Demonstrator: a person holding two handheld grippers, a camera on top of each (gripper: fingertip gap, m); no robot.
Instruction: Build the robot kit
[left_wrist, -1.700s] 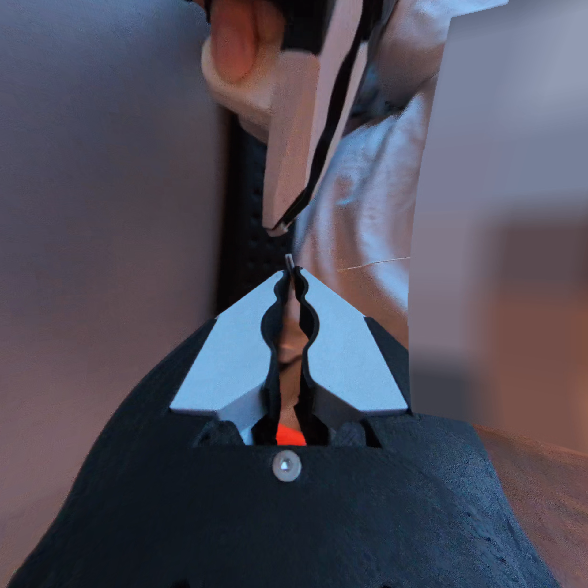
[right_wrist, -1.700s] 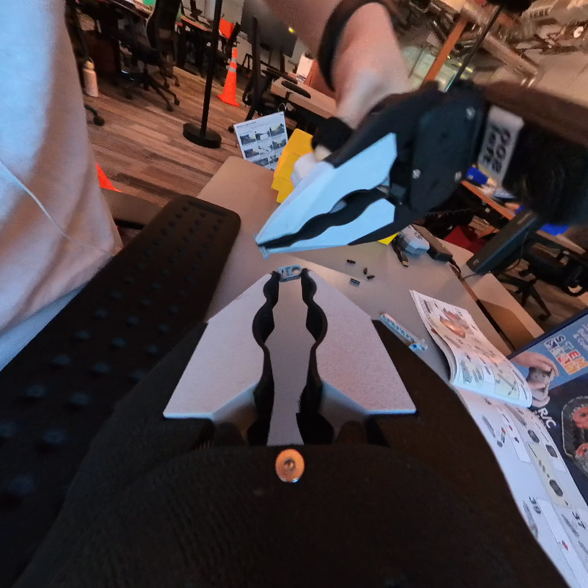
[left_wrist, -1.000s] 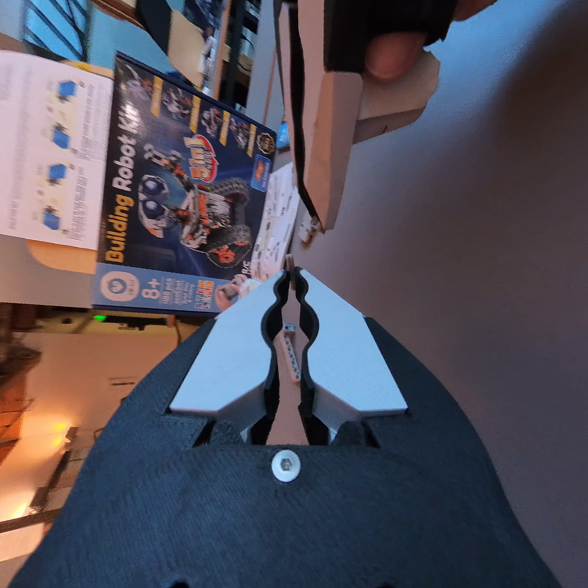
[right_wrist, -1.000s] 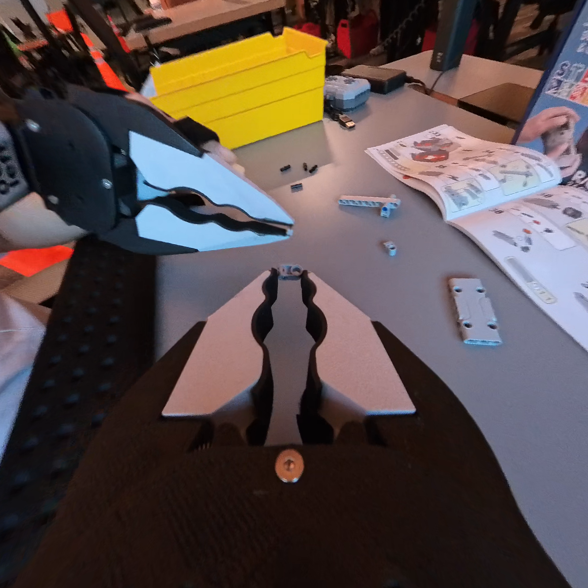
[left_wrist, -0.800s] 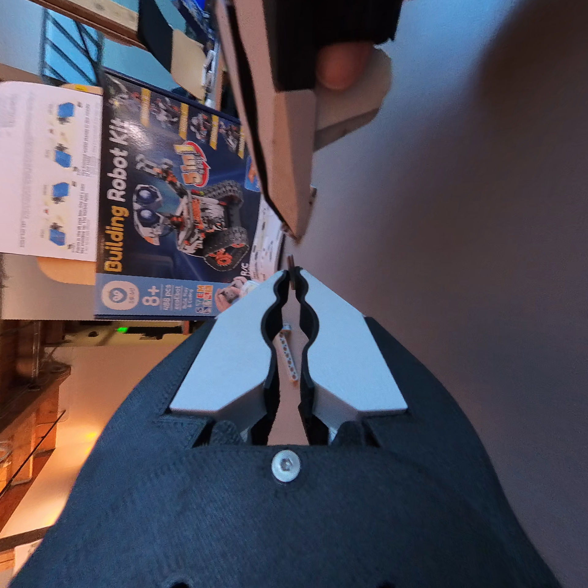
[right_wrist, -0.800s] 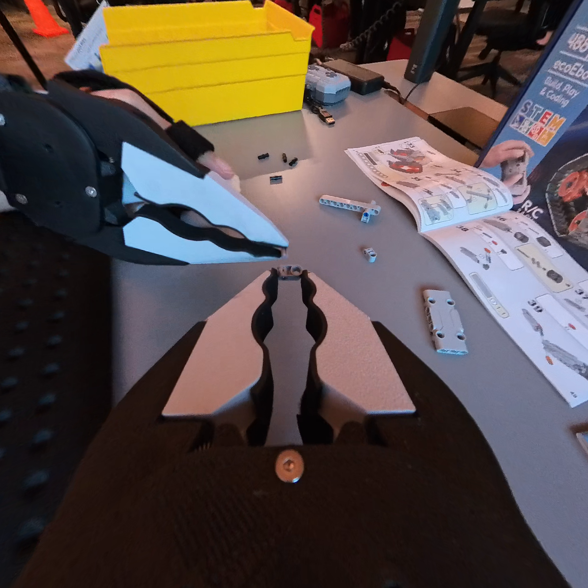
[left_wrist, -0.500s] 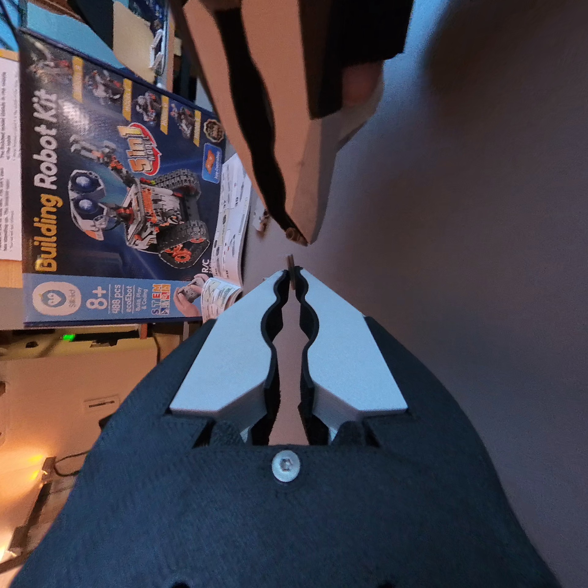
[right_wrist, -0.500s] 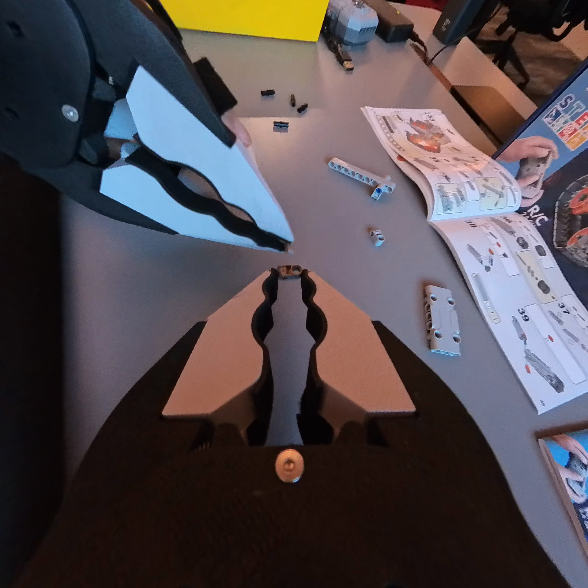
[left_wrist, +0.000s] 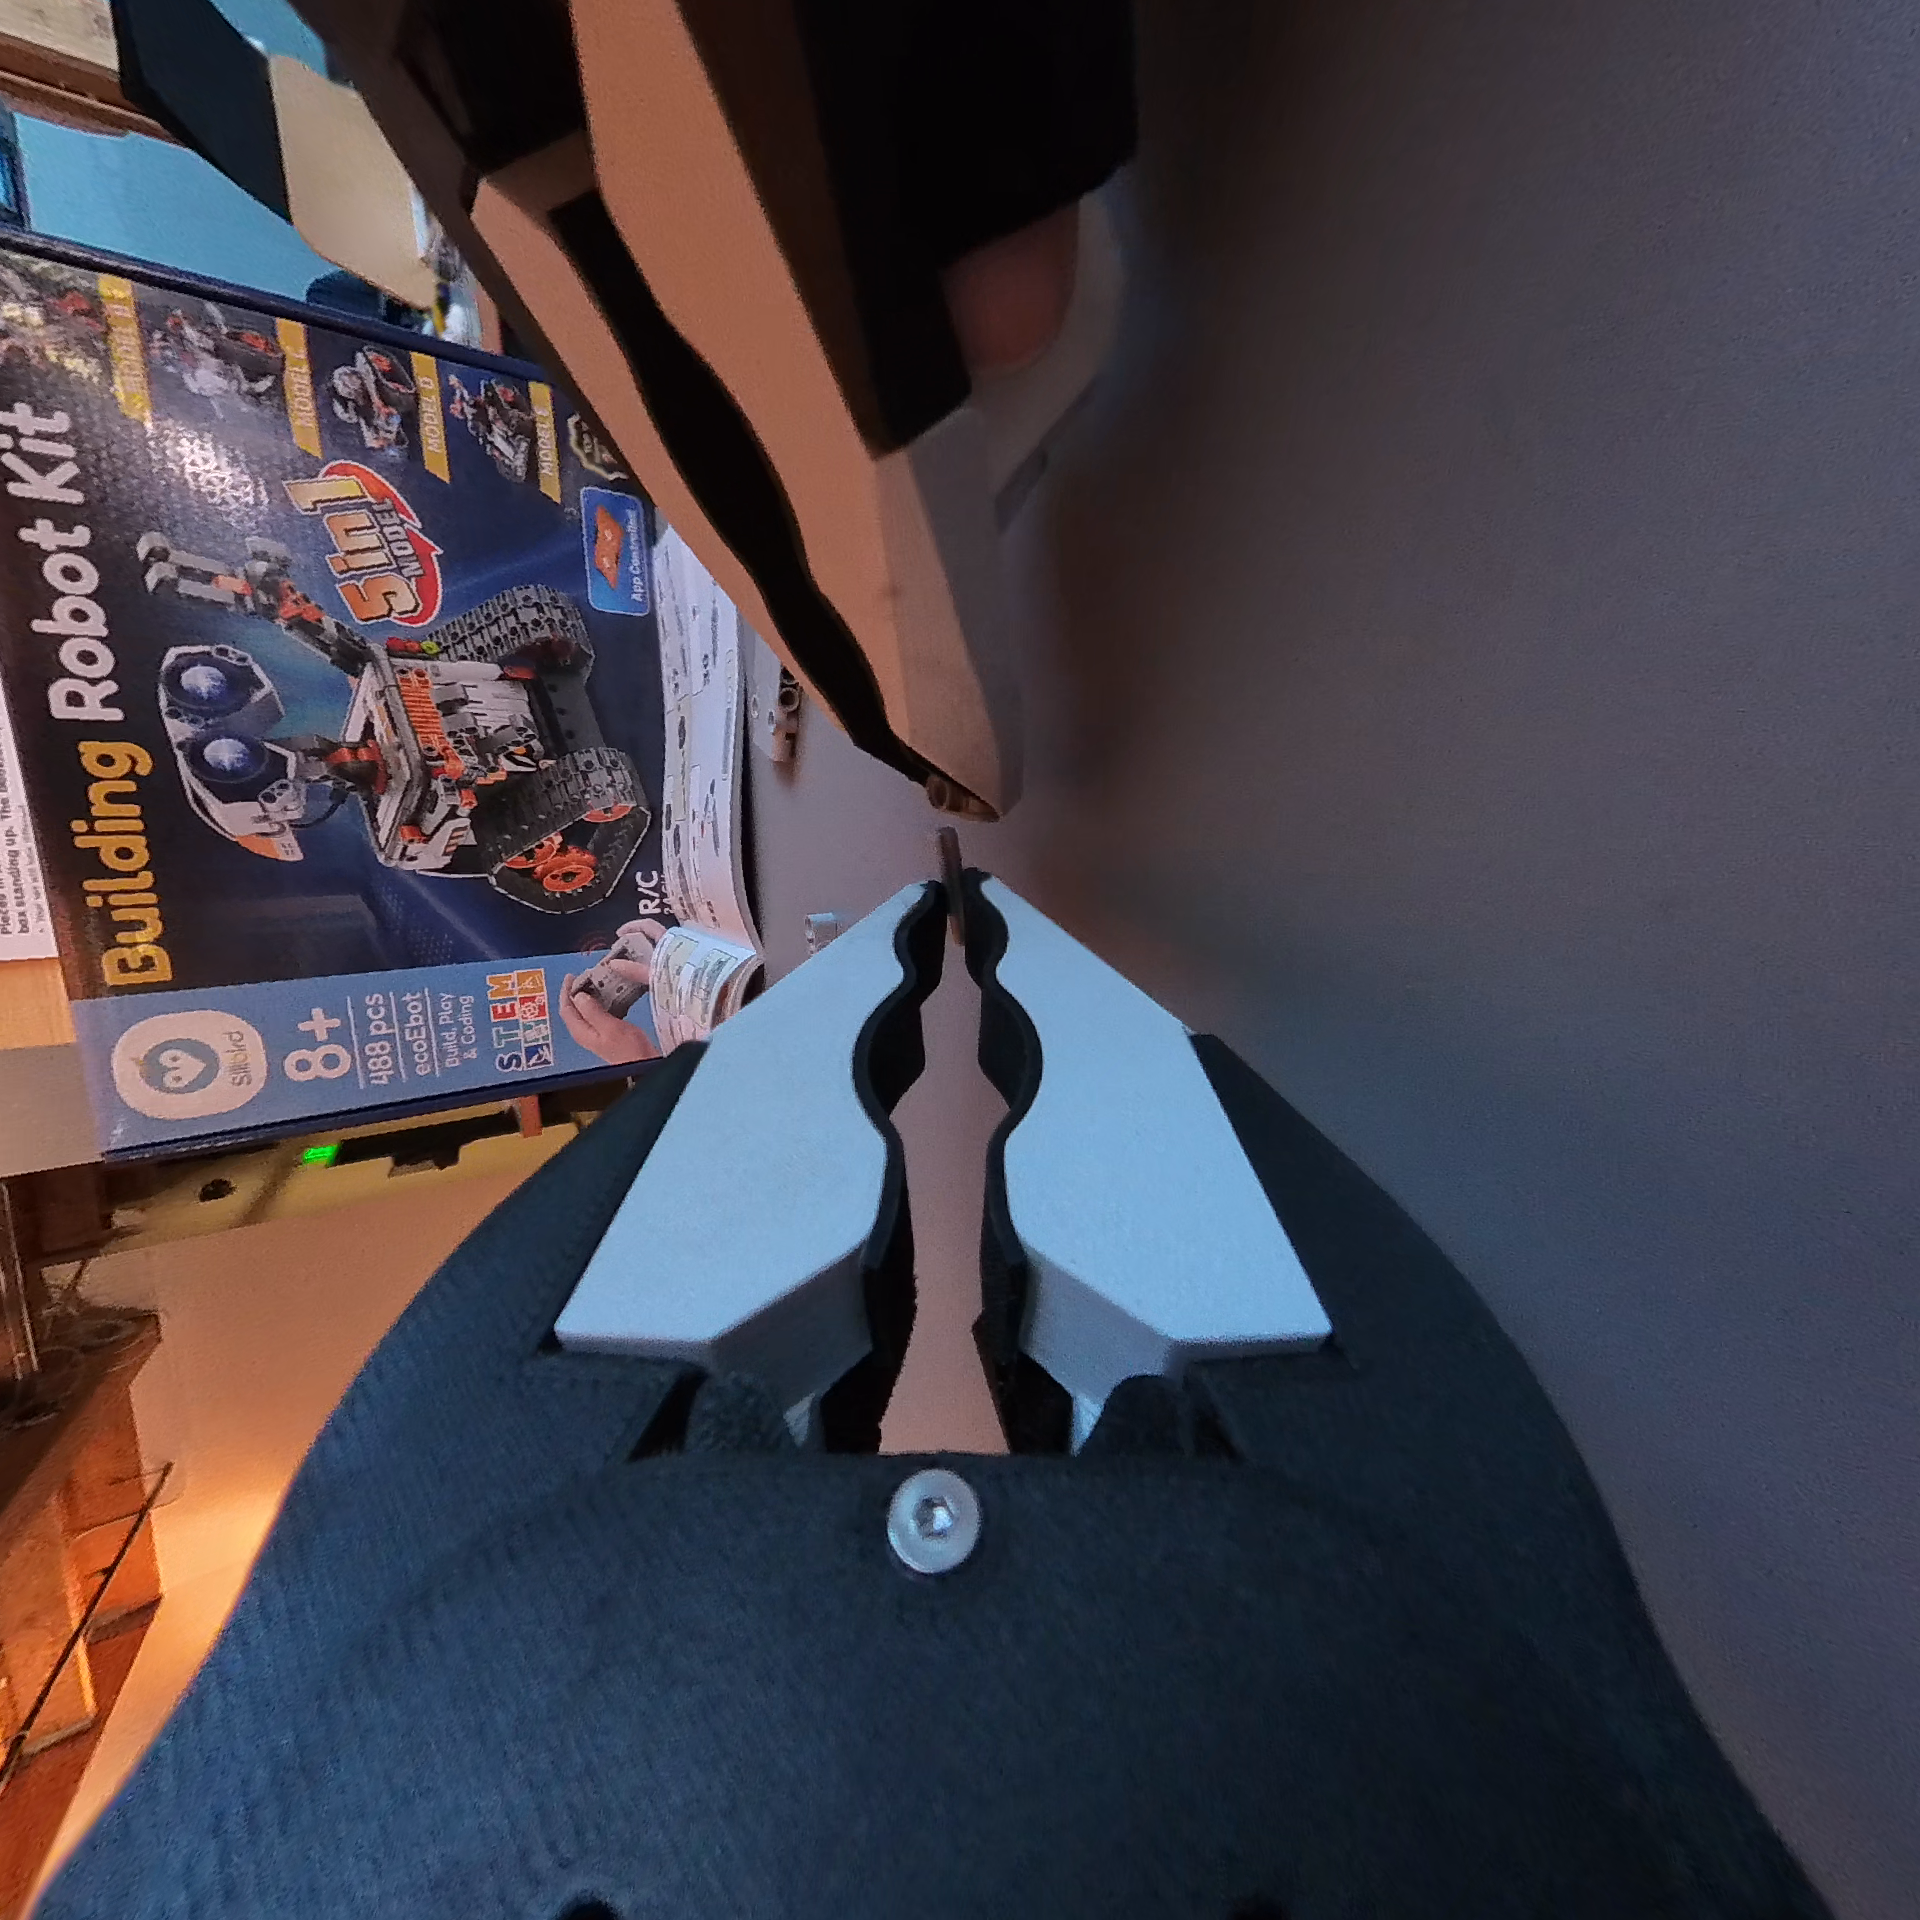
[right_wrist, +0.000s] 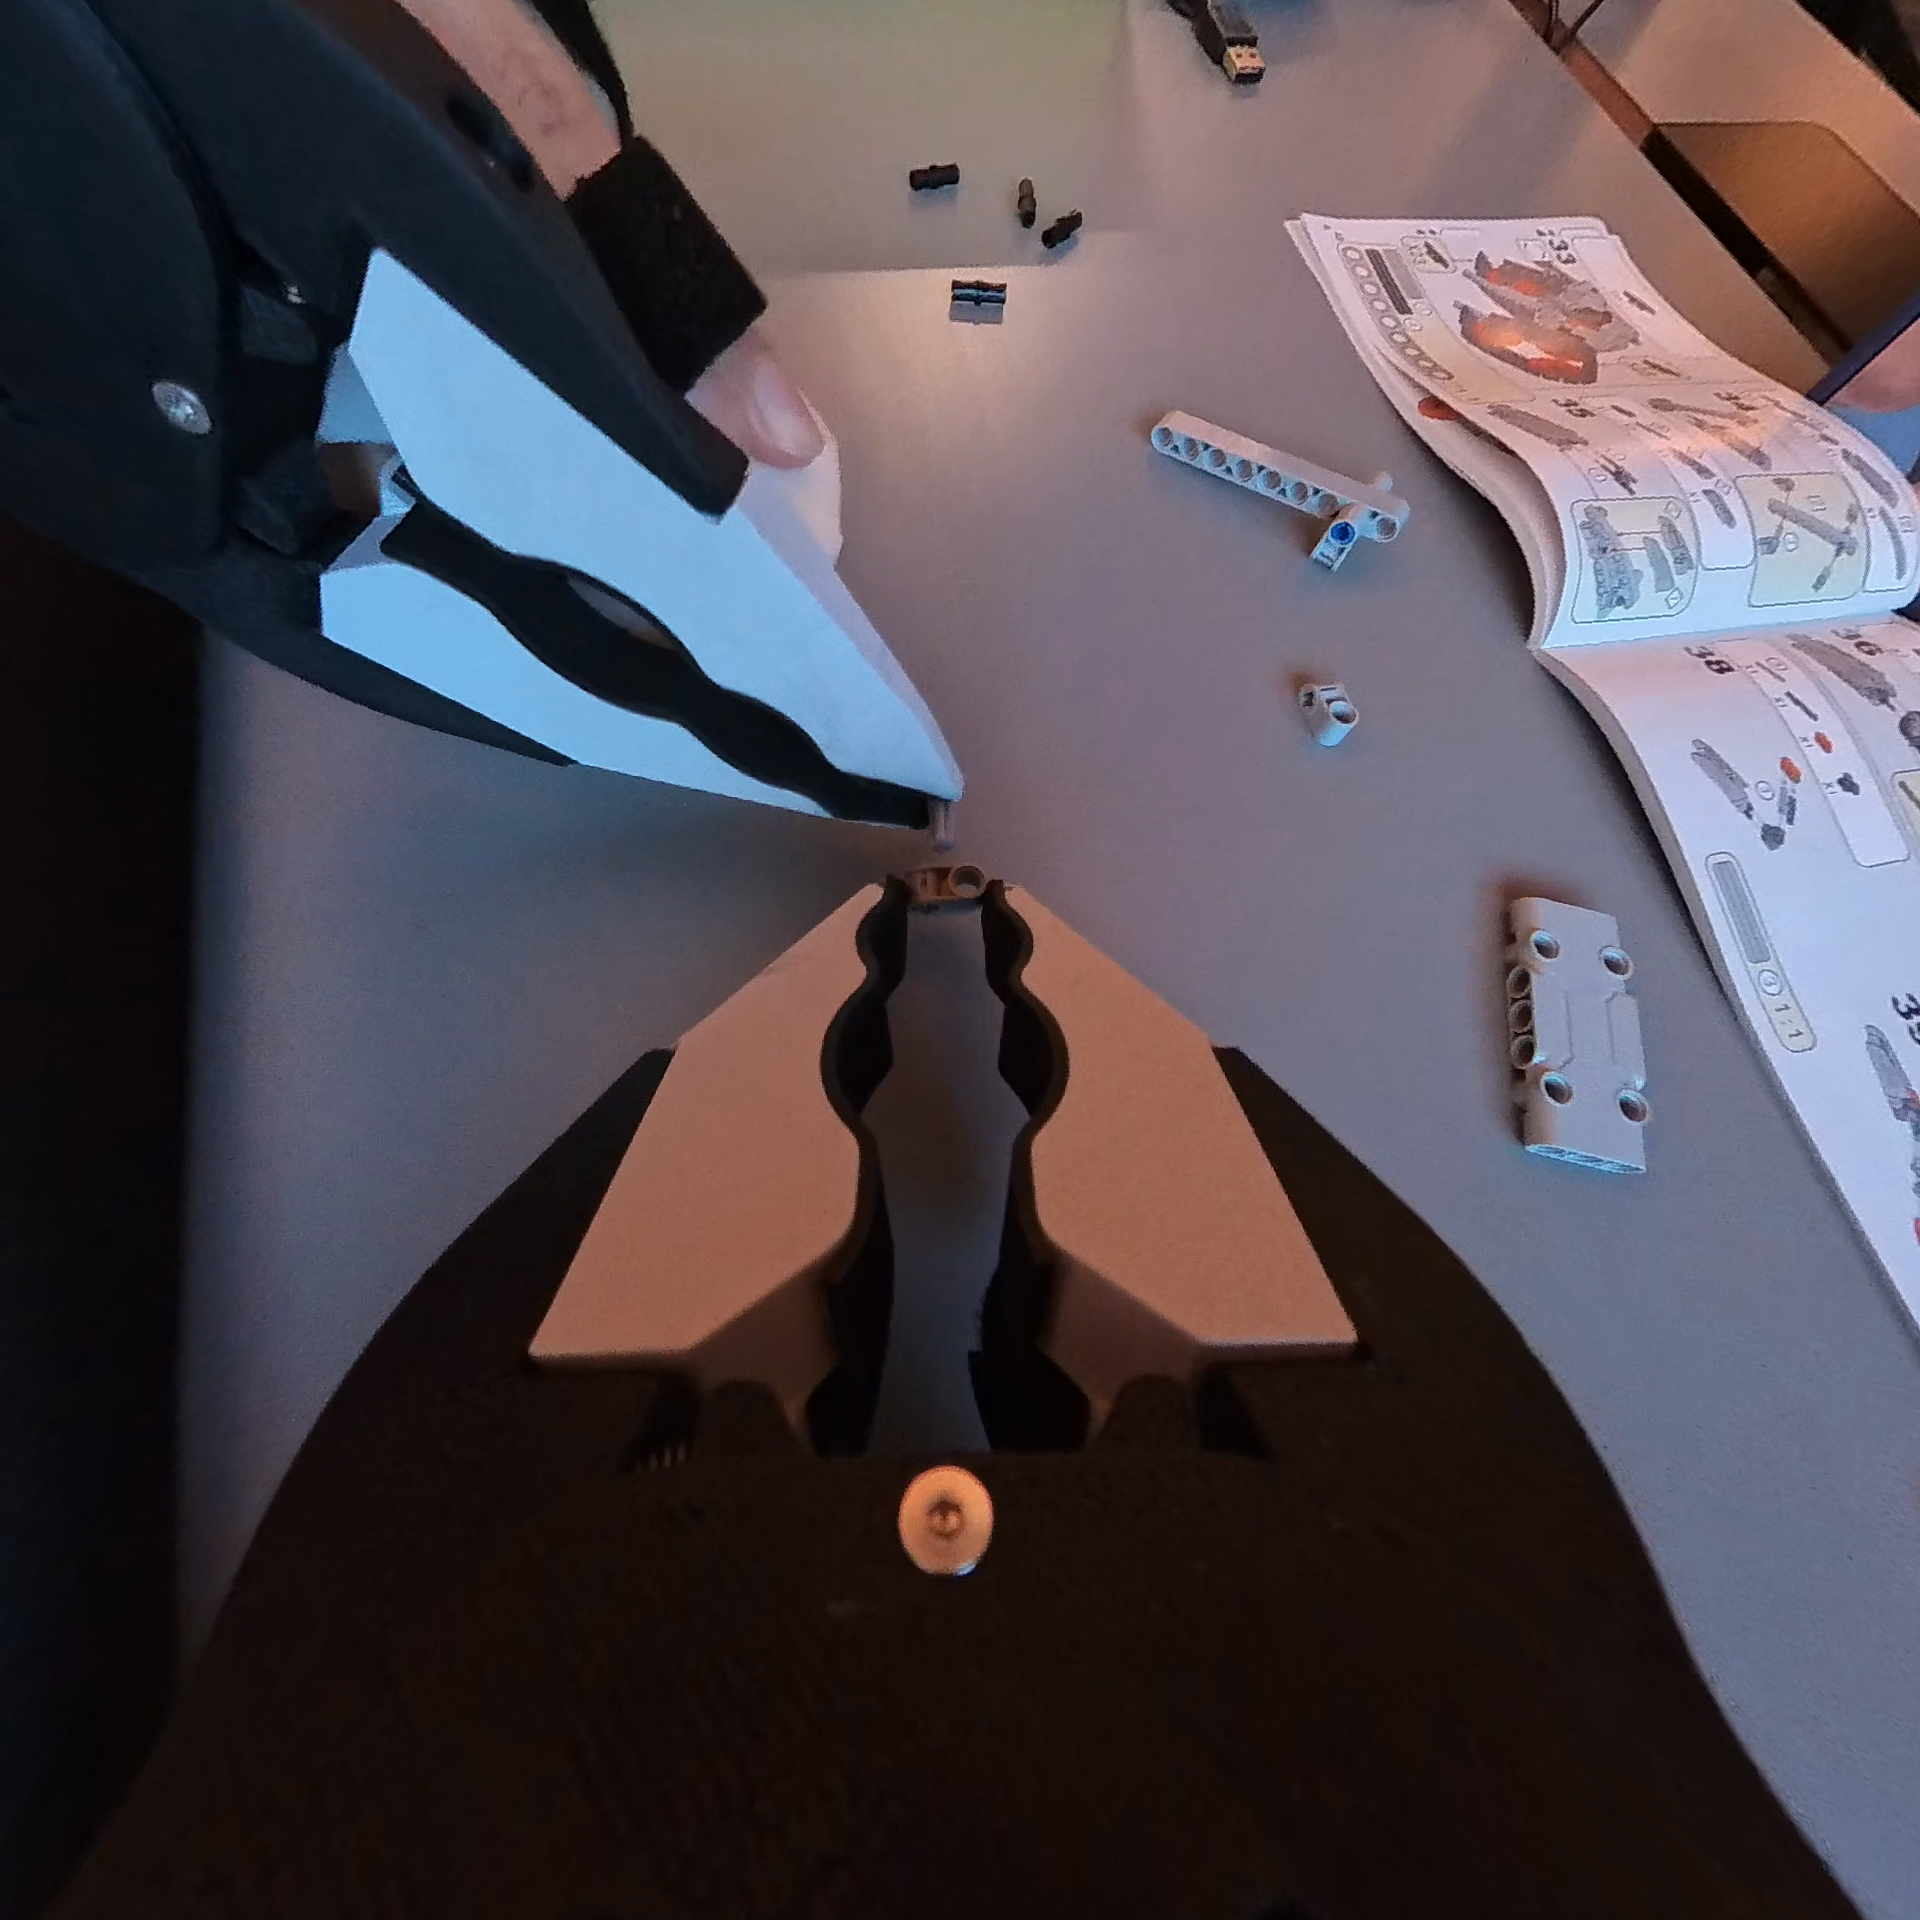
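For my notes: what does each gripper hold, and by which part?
Right gripper pinches a small grey connector by its ends. Left gripper pinches a thin pin by its lower end.

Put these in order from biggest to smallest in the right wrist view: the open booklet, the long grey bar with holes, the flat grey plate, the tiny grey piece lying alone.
1. Booklet
2. and 3. Bar and plate look alike; the plate lies nearer, so unsure
4. Tiny piece

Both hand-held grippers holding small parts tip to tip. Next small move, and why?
Probably ease the left hand-held gripper down so its small pin enters the open hole of the grey connector pinched by the right hand-held gripper. The pin tip hangs just above the connector, not yet touching, roughly in line with it.
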